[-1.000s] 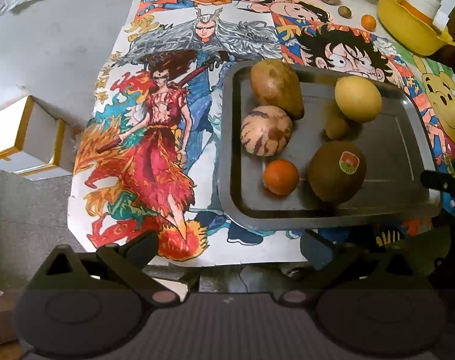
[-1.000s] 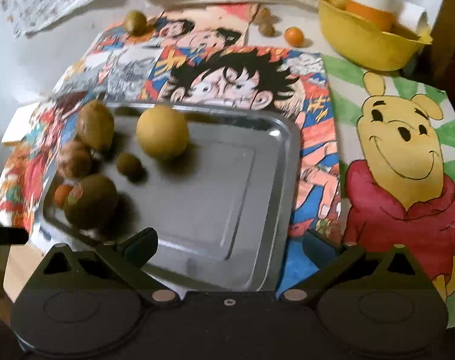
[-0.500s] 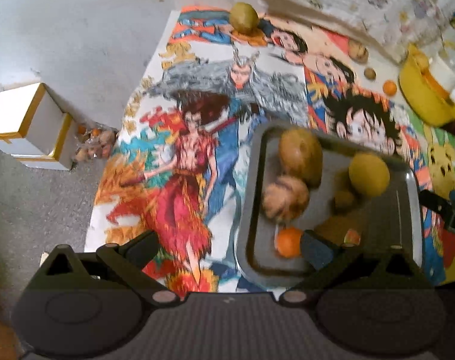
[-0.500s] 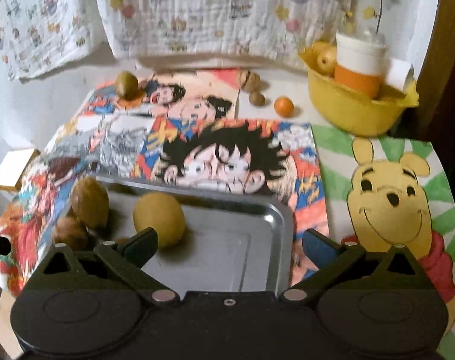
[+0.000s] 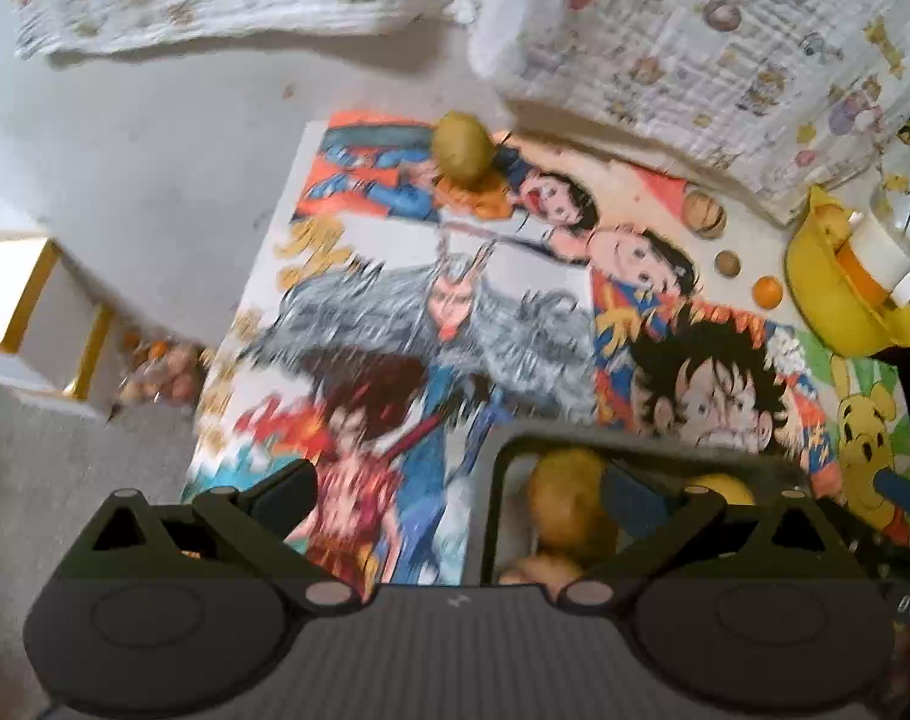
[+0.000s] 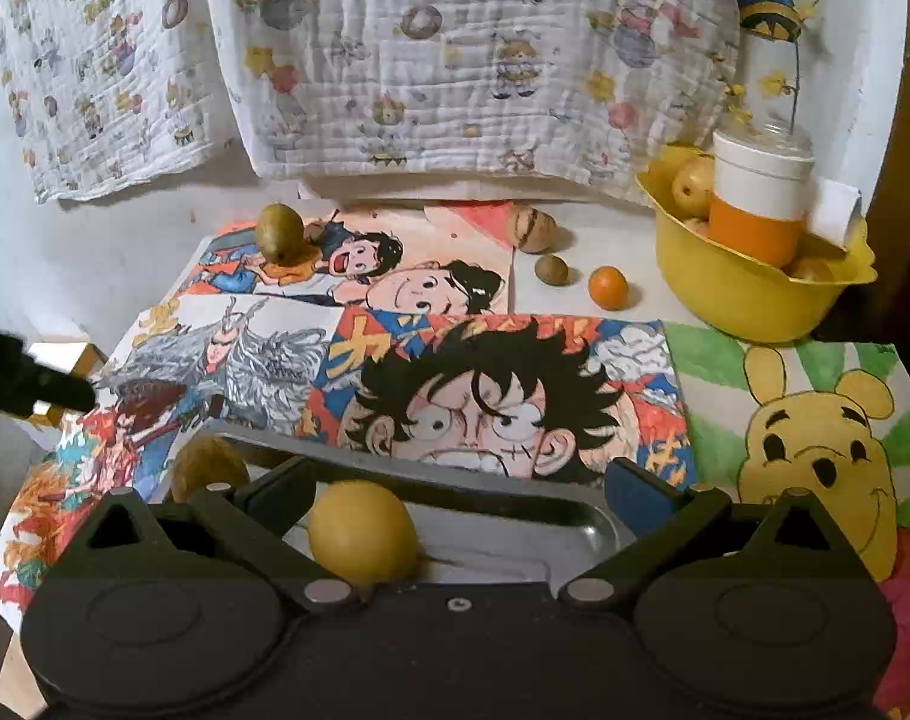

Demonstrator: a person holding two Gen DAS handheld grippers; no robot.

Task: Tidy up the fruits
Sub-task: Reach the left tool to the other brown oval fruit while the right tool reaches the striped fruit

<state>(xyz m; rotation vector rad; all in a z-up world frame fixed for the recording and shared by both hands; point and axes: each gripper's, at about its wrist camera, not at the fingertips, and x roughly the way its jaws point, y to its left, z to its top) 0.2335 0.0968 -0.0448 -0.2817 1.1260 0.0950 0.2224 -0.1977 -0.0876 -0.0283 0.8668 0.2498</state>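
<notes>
A grey metal tray [image 6: 502, 483] lies near me on the cartoon-print mat [image 6: 490, 396] and holds a yellow fruit [image 6: 362, 531] and a brown pear-shaped fruit [image 6: 209, 468]; the tray [image 5: 634, 444] also shows in the left wrist view. At the far end of the mat lie a green pear [image 6: 279, 232], a striped fruit [image 6: 532, 228], a small brown fruit [image 6: 552, 269] and a small orange [image 6: 607, 287]. My right gripper [image 6: 455, 495] is open and empty above the tray. My left gripper [image 5: 457, 495] is open and empty over the tray's left rim.
A yellow bowl [image 6: 748, 294] with apples and a white-and-orange cup [image 6: 757, 204] stands at the far right. A printed cloth [image 6: 455, 60] hangs behind the table. A white and yellow box [image 5: 29, 312] sits below the table's left edge.
Both grippers have pulled back and tilted up. The tray has slid low in both views, and the far fruits, bowl and cloth have come into sight.
</notes>
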